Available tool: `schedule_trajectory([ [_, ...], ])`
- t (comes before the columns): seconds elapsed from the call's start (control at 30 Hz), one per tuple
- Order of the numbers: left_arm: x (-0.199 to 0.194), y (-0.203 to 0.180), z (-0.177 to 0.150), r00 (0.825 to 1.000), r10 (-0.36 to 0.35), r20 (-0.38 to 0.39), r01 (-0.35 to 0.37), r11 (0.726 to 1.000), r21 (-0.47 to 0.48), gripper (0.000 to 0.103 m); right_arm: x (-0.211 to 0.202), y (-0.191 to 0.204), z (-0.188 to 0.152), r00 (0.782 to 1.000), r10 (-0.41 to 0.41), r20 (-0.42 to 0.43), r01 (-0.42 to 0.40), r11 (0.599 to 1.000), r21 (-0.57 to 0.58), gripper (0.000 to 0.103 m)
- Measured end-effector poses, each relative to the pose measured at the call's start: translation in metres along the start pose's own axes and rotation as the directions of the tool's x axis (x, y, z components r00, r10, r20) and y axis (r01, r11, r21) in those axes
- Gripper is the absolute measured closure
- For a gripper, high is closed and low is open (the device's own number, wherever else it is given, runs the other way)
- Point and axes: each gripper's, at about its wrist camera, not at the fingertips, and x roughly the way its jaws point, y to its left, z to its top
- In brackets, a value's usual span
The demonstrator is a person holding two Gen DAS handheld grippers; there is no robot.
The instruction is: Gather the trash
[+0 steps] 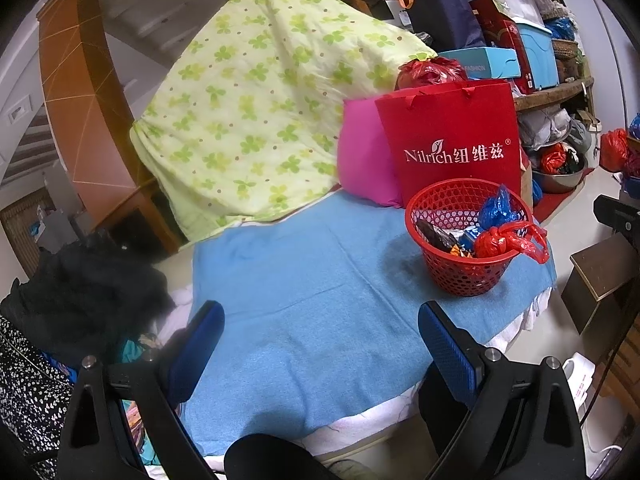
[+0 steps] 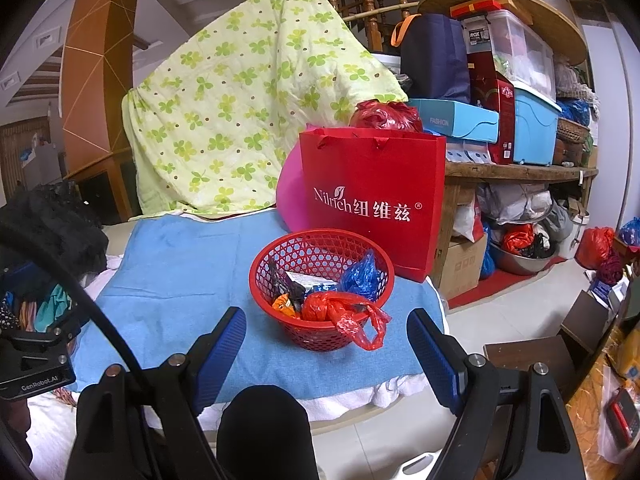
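Both grippers, left (image 1: 320, 344) & right (image 2: 326, 350), have jaws spread wide w/ nothing between them. Round red plastic mesh basket (image 2: 320, 276) sits on blue towel (image 2: 180, 272) just ahead of right jaws, off to the right of left jaws. Inside: knotted red plastic bag (image 2: 340, 308), crumpled blue bag (image 2: 362, 276), wrappers.

Red mesh basket (image 2: 320, 320) upright on blue towel, holding crumpled wrappers (image 2: 332, 306).

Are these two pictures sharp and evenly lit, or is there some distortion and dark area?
Left wrist view: strong fisheye bending at the edges, dark corners, red basket sharp. Right wrist view: same curved edges, even indoor light, white letters on the red bag readable, no glare.
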Motion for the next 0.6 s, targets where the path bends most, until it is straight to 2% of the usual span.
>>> schedule_trajectory([
  [0.6, 0.0005, -0.0023, -0.0016, 1.000, -0.001, -0.004, 0.001, 1.000, 0.009, 0.006, -0.0011, -0.0004, -0.0031, 1.000, 0.002, -0.005, -0.002, 1.000, 0.004, 0.018],
])
